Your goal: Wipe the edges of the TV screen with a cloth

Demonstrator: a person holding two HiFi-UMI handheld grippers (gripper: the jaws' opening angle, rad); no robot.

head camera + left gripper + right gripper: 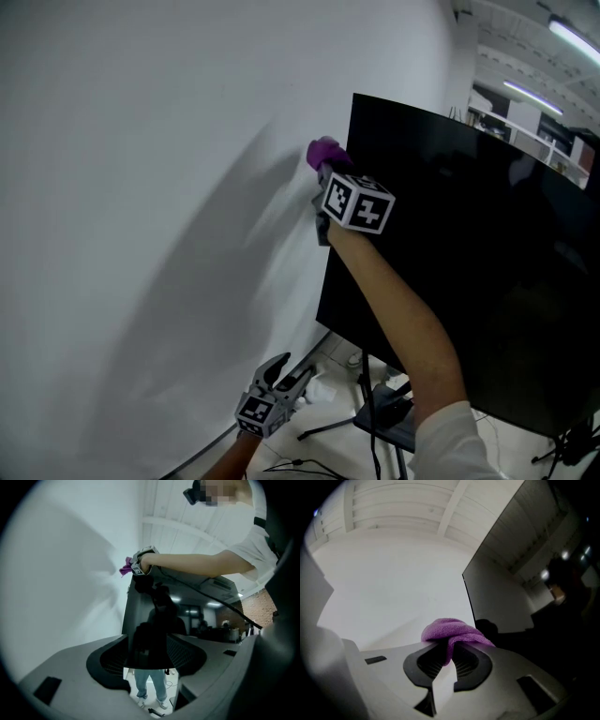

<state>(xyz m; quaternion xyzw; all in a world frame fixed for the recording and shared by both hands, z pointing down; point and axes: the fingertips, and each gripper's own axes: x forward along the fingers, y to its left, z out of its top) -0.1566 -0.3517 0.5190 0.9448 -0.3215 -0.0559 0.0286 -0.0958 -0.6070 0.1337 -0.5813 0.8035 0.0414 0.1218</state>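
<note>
The black TV screen (pixel 469 272) stands on the right, its left edge next to the white wall. My right gripper (pixel 324 173) is shut on a purple cloth (pixel 324 151) and holds it against the upper part of the screen's left edge. In the right gripper view the cloth (pixel 452 632) bulges out of the pinched jaws of that gripper (pixel 449 651), beside the TV edge (pixel 468 595). My left gripper (pixel 292 371) hangs low near the floor, open and empty. In its own view, the left gripper (pixel 147 656) looks up at the screen (pixel 154 630) and the cloth (pixel 125 569).
A white wall (pixel 141 187) fills the left side, close behind the TV. Under the screen a black tripod stand (pixel 361 408) spreads its legs on the pale floor, with cables (pixel 300 464) and a small white object (pixel 319 389) beside it. Ceiling lights (pixel 572 37) show at top right.
</note>
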